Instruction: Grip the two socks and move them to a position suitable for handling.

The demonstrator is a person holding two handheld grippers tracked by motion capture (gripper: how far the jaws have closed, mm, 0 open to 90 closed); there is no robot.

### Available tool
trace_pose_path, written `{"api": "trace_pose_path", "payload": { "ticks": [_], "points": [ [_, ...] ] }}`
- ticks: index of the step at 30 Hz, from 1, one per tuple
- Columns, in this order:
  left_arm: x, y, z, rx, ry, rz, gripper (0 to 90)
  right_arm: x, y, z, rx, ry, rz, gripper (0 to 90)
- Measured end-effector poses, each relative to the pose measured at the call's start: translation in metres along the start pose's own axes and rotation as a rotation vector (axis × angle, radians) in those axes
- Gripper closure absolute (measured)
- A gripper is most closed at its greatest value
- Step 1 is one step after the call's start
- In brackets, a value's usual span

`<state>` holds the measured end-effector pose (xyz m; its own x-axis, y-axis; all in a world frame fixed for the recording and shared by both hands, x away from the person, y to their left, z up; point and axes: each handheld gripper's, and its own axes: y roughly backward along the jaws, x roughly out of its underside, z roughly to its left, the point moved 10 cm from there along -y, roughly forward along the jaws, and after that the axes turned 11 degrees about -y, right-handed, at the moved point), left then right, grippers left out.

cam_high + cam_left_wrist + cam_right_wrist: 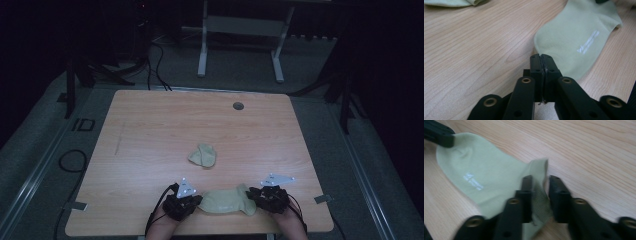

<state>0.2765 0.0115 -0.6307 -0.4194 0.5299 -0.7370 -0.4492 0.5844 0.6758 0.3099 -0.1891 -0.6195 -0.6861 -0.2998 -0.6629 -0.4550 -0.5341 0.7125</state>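
A pale green sock (227, 201) lies flat near the table's front edge, stretched between my two grippers. My left gripper (196, 200) is at its toe end. In the left gripper view the jaws are pressed together (541, 57) right at the edge of the sock (574, 35). My right gripper (253, 193) is at the cuff end. In the right gripper view its jaws (540, 181) stand apart, and the cuff of the sock (486, 170) sits loose in the gap against one jaw. The left gripper (439, 135) shows far off on the toe.
A second pale green sock (202, 155) lies crumpled at the middle of the wooden table (150, 125), and its edge shows in the left gripper view (451, 2). A round cable hole (238, 106) is near the far edge. A white desk frame (240, 30) and floor cables (72, 160) lie beyond the table.
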Motion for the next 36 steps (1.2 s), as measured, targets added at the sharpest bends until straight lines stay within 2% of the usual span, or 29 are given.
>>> {"api": "trace_pose_path", "payload": {
  "ticks": [1, 2, 4, 7, 9, 12, 16, 19, 22, 24, 29, 36],
  "points": [
    [-0.003, 0.004, 0.002, -0.004, 0.006, -0.021, 73.4, -0.001, 0.001, -0.001, 0.005, -0.007, -0.003, 66.5],
    [-0.006, 0.006, 0.002, 0.002, 0.012, -0.038, 65.0, -0.004, 0.006, -0.002, 0.007, -0.006, -0.017, 63.1],
    [-0.012, 0.012, 0.002, -0.005, 0.008, -0.067, 65.0, -0.009, 0.013, -0.001, 0.012, 0.009, -0.036, 64.1],
    [-0.019, 0.018, -0.004, -0.002, -0.020, -0.095, 69.1, -0.012, 0.019, 0.007, 0.007, 0.045, -0.043, 66.3],
    [-0.021, 0.018, -0.011, 0.023, -0.027, -0.099, 71.3, -0.010, 0.018, 0.013, -0.002, 0.058, -0.039, 66.2],
    [-0.019, 0.010, -0.018, 0.048, -0.031, -0.088, 71.2, -0.004, 0.012, 0.018, -0.009, 0.072, -0.019, 66.6],
    [-0.013, 0.000, -0.021, 0.052, -0.047, -0.047, 71.3, 0.006, 0.004, 0.020, -0.016, 0.080, 0.012, 68.0],
    [-0.009, -0.008, -0.023, 0.074, -0.056, -0.012, 71.3, 0.011, -0.001, 0.020, -0.014, 0.092, 0.030, 66.2],
    [-0.004, -0.012, -0.023, 0.076, -0.065, 0.011, 71.1, 0.015, -0.005, 0.017, 0.000, 0.104, 0.045, 65.2],
    [-0.004, -0.013, -0.022, 0.074, -0.054, 0.001, 71.2, 0.017, -0.007, 0.017, 0.002, 0.116, 0.038, 64.9],
    [-0.002, -0.012, -0.021, 0.062, -0.071, 0.000, 71.2, 0.020, -0.004, 0.013, 0.020, 0.177, 0.033, 63.4],
    [-0.002, -0.012, -0.024, 0.062, -0.092, 0.001, 71.3, 0.024, 0.001, 0.006, -0.008, 0.213, 0.027, 63.0]
  ]
}}
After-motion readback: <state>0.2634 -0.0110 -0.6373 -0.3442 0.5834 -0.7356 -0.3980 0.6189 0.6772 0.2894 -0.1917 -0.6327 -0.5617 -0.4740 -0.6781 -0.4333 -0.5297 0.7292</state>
